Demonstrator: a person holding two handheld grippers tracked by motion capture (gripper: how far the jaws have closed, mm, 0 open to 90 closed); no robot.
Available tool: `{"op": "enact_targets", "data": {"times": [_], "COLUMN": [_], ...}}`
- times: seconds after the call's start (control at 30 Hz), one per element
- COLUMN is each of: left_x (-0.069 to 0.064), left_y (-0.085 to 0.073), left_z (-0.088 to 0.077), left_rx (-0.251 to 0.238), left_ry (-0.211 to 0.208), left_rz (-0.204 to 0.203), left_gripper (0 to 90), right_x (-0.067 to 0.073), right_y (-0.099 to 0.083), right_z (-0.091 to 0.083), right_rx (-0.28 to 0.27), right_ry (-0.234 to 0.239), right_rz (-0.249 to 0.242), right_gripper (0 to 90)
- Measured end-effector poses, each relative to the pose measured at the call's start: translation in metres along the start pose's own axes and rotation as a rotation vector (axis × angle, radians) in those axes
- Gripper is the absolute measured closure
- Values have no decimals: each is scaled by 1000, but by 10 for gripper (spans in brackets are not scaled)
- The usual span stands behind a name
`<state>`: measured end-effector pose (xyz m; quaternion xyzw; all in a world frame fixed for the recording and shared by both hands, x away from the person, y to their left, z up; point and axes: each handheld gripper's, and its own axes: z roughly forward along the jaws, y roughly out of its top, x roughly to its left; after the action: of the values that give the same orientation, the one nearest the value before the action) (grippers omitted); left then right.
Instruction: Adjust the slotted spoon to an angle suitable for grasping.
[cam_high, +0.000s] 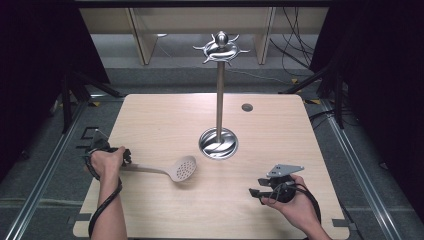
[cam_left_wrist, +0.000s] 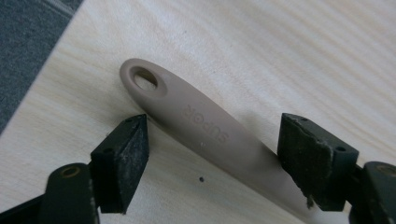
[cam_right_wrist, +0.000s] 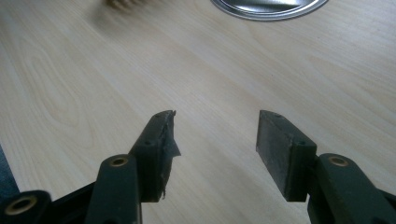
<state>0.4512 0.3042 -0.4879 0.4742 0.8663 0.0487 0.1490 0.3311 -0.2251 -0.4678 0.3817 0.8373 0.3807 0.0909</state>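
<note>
A beige slotted spoon (cam_high: 182, 168) lies flat on the wooden table (cam_high: 280, 150), its bowl pointing right and its handle running left. My left gripper (cam_high: 127, 159) is at the handle's end. In the left gripper view the handle (cam_left_wrist: 187, 112), with its hanging hole, lies between the jaws of the left gripper (cam_left_wrist: 215, 122), which stand open; the left pad (cam_left_wrist: 123, 158) is clear of it. My right gripper (cam_high: 255, 192) rests near the front right of the table. Its jaws (cam_right_wrist: 215, 114) are open over bare wood.
A tall metal utensil stand (cam_high: 219, 90) with a ring of hooks on top rises from a round shiny base (cam_high: 218, 143) at the table's middle. The base's edge (cam_right_wrist: 268, 8) shows ahead of the right gripper. A small round grommet (cam_high: 247, 107) sits at the back.
</note>
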Motion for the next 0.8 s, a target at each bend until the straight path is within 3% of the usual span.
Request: {"op": "enact_targets", "data": {"times": [0.3, 0.5, 0.53, 0.57, 0.6, 0.63, 0.73, 0.77, 0.8], "left_x": [-6, -6, -8, -6, -6, -7, -8, -10, -10], "left_y": [5, 7, 7, 8, 8, 7, 6, 5, 5], "left_z": [3, 2, 3, 1, 1, 1, 0, -1, -1], "left_rx": [-8, 11, -15, 24, 24, 22, 20, 21, 21], "left_ry": [90, 107, 106, 127, 127, 142, 135, 125, 125], "left_rz": [44, 70, 46, 117, 117, 140, 195, 240, 240], "left_gripper": [288, 351, 351, 391, 411, 434, 498, 547, 577], "right_x": [0, 0, 0, 0, 0, 1, 1, 1, 1], "right_y": [1, 0, 0, 1, 1, 1, 1, 1, 1], "right_z": [-1, -1, -1, -2, -2, -2, -2, -2, -2], "right_rx": [18, 19, 19, 34, 34, 38, 40, 40, 40], "right_ry": [4, 7, 7, 10, 10, 10, 9, 9, 9], "right_rz": [-5, -7, -7, -12, -12, -6, -2, -2, -2], "right_gripper": [472, 471, 471, 471, 471, 471, 470, 470, 470]}}
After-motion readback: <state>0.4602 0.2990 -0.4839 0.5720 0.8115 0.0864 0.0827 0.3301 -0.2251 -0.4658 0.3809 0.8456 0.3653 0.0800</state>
